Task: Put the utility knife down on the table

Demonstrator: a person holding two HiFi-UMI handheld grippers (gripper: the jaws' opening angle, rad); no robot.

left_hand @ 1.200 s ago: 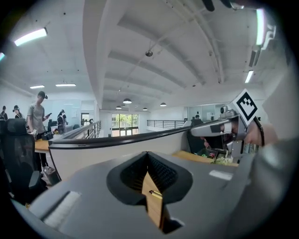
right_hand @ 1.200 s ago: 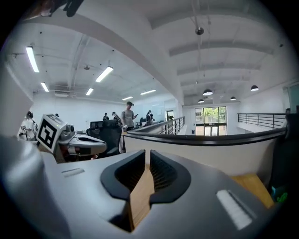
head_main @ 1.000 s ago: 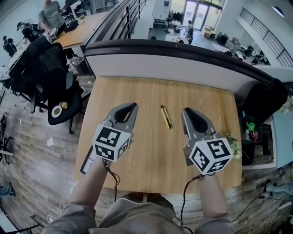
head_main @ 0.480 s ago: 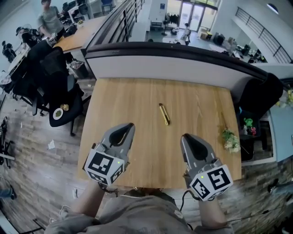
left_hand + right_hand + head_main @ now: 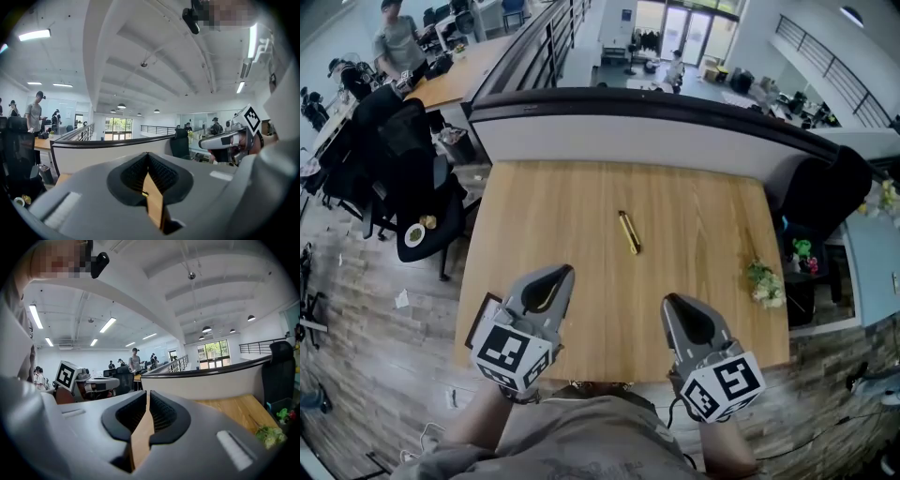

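The utility knife, a slim yellow-gold bar, lies alone on the wooden table, a little past its middle. Both grippers hover over the near edge, well short of the knife. My left gripper is to the knife's near left, and in the left gripper view its tips meet with nothing held. My right gripper is to the near right. Its jaws are closing down to touching tips with nothing between them.
A small leafy sprig lies by the table's right edge and also shows in the right gripper view. A dark flat card sits at the near-left edge. A curved partition backs the table. A black chair stands to the left.
Both grippers have drawn back from beside the knife to the near table edge. The knife has stayed where it lay.
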